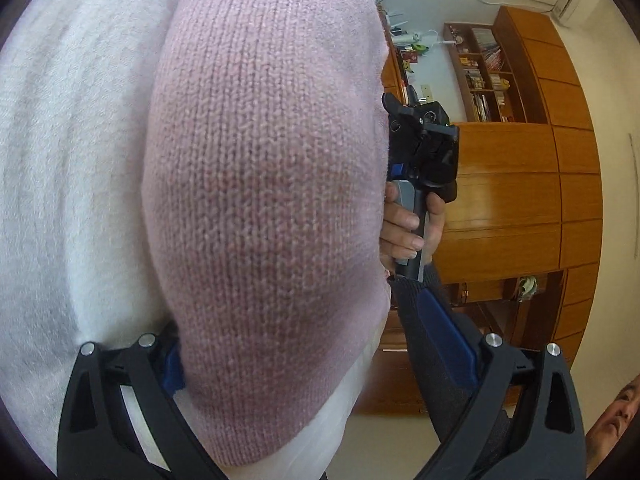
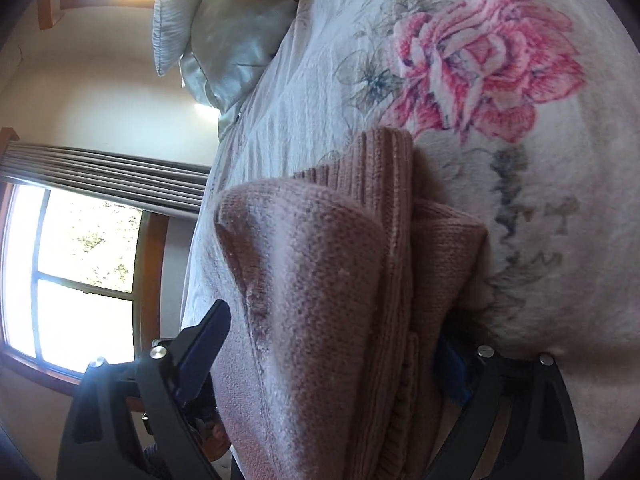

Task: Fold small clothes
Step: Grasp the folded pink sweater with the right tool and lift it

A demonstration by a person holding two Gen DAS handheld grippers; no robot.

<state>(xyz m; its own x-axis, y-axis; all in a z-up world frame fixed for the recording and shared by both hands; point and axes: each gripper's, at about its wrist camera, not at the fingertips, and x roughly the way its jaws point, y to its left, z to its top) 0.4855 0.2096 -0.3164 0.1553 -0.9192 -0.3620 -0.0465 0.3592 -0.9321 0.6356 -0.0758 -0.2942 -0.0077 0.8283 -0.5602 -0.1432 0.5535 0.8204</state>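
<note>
Close up, a pink knitted garment (image 1: pixel 264 208) is filling most of the left wrist view, draped between the arms of the left gripper (image 1: pixel 316 408), whose jaws are seen spread wide, with the knit passing between them; whether the tips are gripping it cannot be told, since they are hidden behind the fabric. At nine o'clock of the garment, a white fuzzy blanket (image 1: pixel 60 184) is being shown. At three o'clock, the right gripper (image 1: pixel 424 148) is being held by a hand (image 1: pixel 404 224) in a dark sleeve (image 1: pixel 432 340), in front of a wooden cabinet (image 1: pixel 512 200) and a bookshelf (image 1: pixel 480 72).

Seen from the right wrist camera, the same garment is bunched in folds between that gripper's jaws, which are spread around it; whether it is being pinched cannot be told. Beyond it, at twelve to three o'clock, a bed cover (image 2: pixel 560 240) printed with a pink rose (image 2: pixel 492 68) is lying, the knit resting against it. A pale pillow (image 2: pixel 224 36) is at eleven o'clock, a window (image 2: pixel 68 276) at nine o'clock.
</note>
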